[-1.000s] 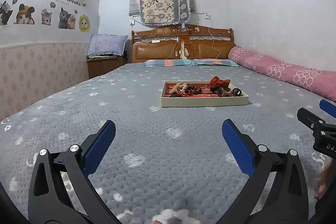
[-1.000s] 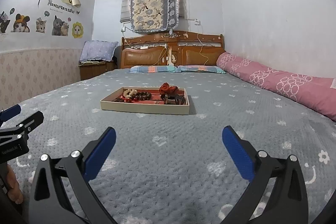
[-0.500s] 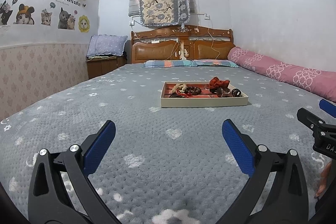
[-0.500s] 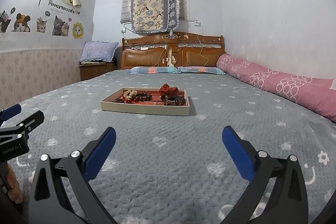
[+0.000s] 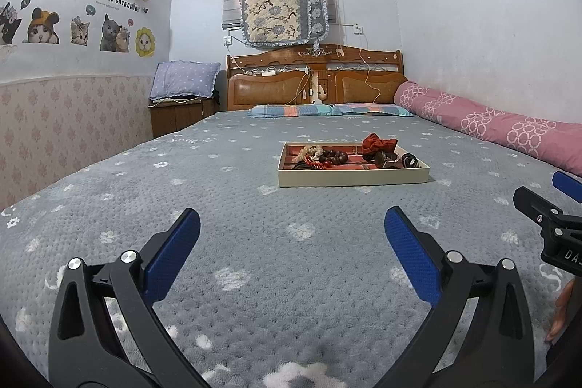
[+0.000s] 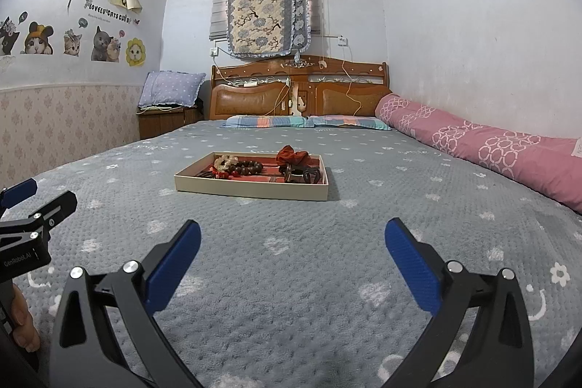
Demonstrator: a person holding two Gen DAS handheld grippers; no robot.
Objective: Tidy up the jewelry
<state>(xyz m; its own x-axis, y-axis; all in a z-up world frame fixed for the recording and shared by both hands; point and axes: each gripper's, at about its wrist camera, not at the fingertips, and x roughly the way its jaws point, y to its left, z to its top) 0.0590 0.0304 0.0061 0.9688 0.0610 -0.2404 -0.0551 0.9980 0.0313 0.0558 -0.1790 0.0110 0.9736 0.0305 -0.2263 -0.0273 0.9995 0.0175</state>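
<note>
Well ahead of both wide-spread grippers, left gripper, right gripper: jewelry tray on bed.

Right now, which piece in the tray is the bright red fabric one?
The red scrunchie at the tray's far side; the wooden bead bracelet beside it is dark brown.

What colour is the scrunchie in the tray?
The scrunchie is rusty red, sitting at the tray's far side; the left wrist view shows it best.

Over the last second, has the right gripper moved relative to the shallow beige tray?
Yes, slightly. The right gripper has eased forward: the shallow beige tray now sits a little lower and nearer in the right wrist view. Jaws wide open.
</note>
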